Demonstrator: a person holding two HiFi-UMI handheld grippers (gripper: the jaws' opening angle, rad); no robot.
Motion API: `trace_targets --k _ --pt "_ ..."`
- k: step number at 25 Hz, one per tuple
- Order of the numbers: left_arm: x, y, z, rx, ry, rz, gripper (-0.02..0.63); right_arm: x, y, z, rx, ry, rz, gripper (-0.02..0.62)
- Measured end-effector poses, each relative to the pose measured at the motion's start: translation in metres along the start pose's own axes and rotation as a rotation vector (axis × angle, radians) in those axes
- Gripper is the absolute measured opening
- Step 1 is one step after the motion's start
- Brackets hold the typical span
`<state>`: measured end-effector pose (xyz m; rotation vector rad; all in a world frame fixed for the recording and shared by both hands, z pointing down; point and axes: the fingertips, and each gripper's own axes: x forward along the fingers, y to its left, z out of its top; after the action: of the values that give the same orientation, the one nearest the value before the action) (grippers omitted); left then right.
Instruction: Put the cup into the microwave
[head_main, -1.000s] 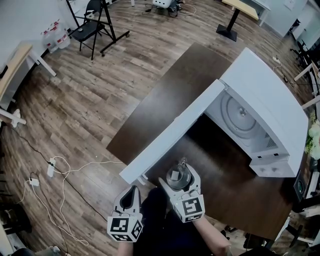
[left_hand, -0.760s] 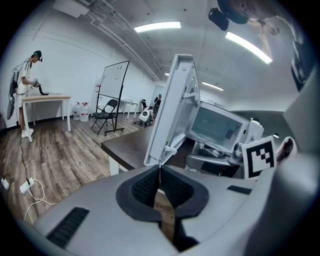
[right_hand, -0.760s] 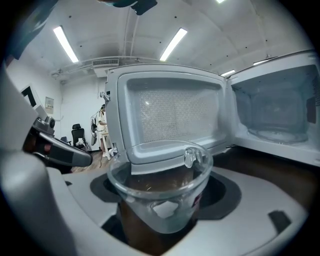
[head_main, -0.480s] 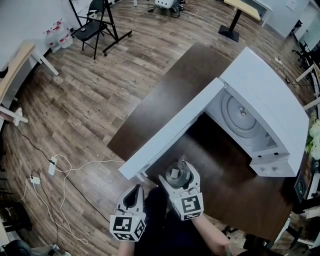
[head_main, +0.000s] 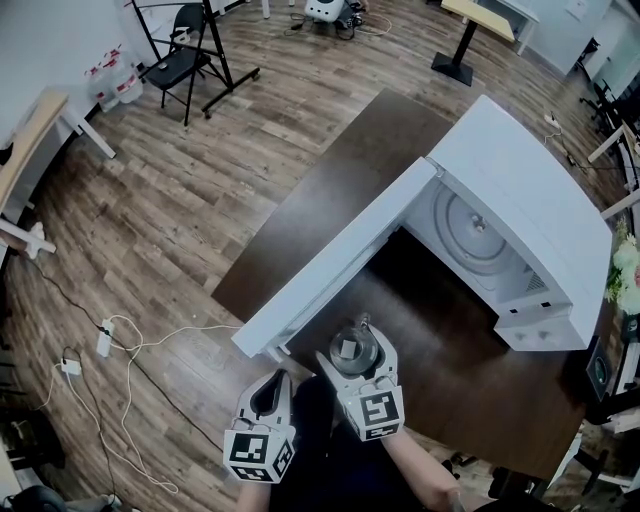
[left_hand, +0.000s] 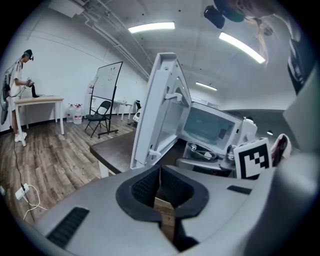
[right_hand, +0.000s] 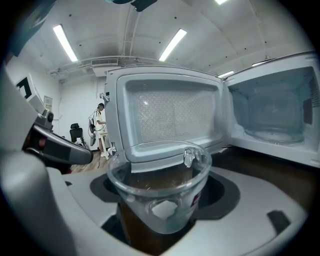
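A clear plastic cup (right_hand: 160, 192) with a small handle sits upright between the jaws of my right gripper (right_hand: 162, 215), which is shut on it. In the head view the cup (head_main: 352, 350) hangs over the dark table's near edge, in front of the white microwave (head_main: 520, 190). The microwave door (head_main: 330, 262) stands wide open to the left; its cavity with the round turntable (head_main: 470, 228) faces me. My left gripper (head_main: 272, 395) is held low at the left, beside the table edge, jaws shut with nothing between them. The left gripper view shows the door (left_hand: 160, 110) edge-on.
The dark brown table (head_main: 330, 190) carries the microwave. Wood floor with white cables (head_main: 130, 345) lies at the left. A black folding chair (head_main: 180, 55) and a stand are at the far left. A person (left_hand: 17, 95) stands by a far table.
The head view has shifted slightly; the microwave and door sit a little further left in the frame. The left gripper has edged right. The cup stays in the right gripper.
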<state>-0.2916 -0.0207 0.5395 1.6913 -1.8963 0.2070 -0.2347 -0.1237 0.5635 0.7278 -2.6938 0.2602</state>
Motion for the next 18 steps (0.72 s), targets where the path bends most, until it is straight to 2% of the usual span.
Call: trace_targets --k 9,18 --pt "0.010 -0.022 0.010 0.033 0.001 -0.061 0.008 -0.010 -0.013 0.008 0.000 -0.009 -0.027 0.370" --pt "0.024 -0.047 0.016 0.083 0.018 -0.155 0.009 -0.027 -0.041 0.017 0.030 -0.024 -0.113 0.370"
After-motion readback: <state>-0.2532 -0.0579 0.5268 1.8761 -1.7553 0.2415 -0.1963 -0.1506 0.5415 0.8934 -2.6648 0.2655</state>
